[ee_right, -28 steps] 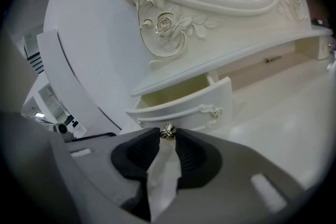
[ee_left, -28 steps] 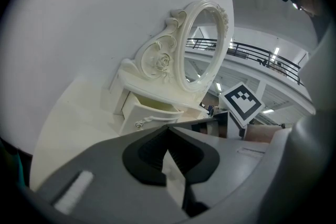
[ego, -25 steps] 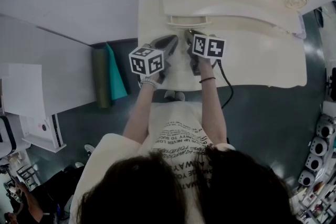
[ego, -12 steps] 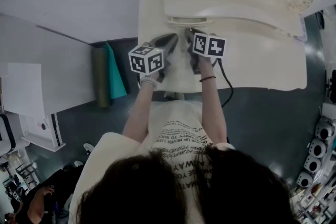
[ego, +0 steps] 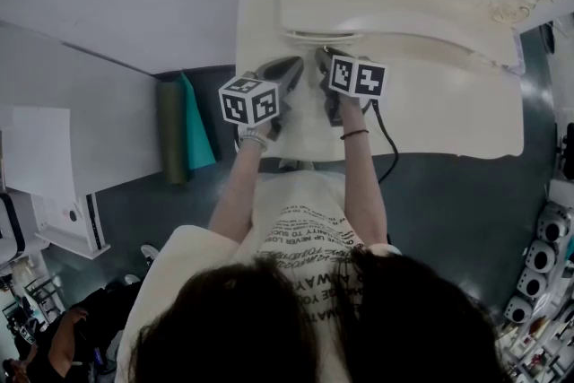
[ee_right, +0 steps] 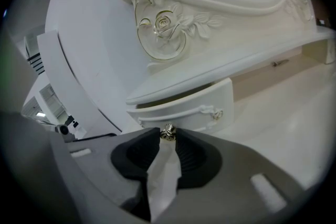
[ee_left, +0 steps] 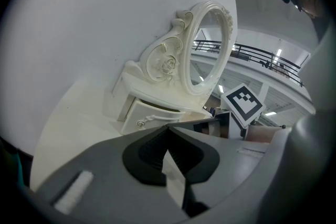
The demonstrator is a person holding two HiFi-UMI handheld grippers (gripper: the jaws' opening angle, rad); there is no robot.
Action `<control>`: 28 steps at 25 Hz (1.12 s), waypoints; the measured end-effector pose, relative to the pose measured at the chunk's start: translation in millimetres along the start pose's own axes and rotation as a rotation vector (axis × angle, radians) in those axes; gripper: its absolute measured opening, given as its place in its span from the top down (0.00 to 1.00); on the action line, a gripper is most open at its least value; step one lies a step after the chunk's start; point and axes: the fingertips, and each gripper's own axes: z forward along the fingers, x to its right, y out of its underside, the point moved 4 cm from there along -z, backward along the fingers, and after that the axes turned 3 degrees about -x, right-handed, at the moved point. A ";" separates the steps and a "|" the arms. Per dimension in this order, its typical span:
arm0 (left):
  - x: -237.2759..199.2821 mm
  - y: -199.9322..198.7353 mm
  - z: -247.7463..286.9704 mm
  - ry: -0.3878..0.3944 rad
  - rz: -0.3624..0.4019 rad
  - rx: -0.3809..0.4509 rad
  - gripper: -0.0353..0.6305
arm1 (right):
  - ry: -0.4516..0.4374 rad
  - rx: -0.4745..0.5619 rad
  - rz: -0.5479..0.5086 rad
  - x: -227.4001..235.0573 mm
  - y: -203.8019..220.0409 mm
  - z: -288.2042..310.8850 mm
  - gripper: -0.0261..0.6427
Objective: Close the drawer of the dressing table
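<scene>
A person seen from above, dark hair at the bottom of the head view, reaches both arms forward over a cream dressing table (ego: 430, 108). The left gripper (ee_left: 168, 127) hovers above the tabletop with its jaw tips pressed together and nothing between them. Just beside it, the right gripper (ee_right: 168, 136) is clenched on a small metal knob (ee_right: 168, 132) at the front of the drawer (ee_right: 184, 108). The drawer is a small, curved, cream box with a raised scroll ornament on its face. It sits under a low shelf at the back left of the tabletop, below the mirror, and is pulled out a little, leaving a narrow shadowed gap under the shelf. That gap is too thin and dark to show what the drawer holds, if anything. From above, the drawer is mostly covered by the shelf and the gripper bodies. Behind it rises an oval mirror (ee_left: 210, 44) in a carved frame with a rose and leaf scrolls; its top is cut off in both the head view and the right gripper view.
</scene>
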 end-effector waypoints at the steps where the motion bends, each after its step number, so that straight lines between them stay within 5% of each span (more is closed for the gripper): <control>1: -0.5 -0.3 0.4 0.000 0.000 0.000 0.96 | 0.001 0.000 0.000 0.3 -0.4 0.6 0.81; 28: -13.8 -6.9 9.2 -0.018 -0.014 -0.002 0.96 | -0.006 0.000 -0.010 3.9 -16.5 13.6 0.81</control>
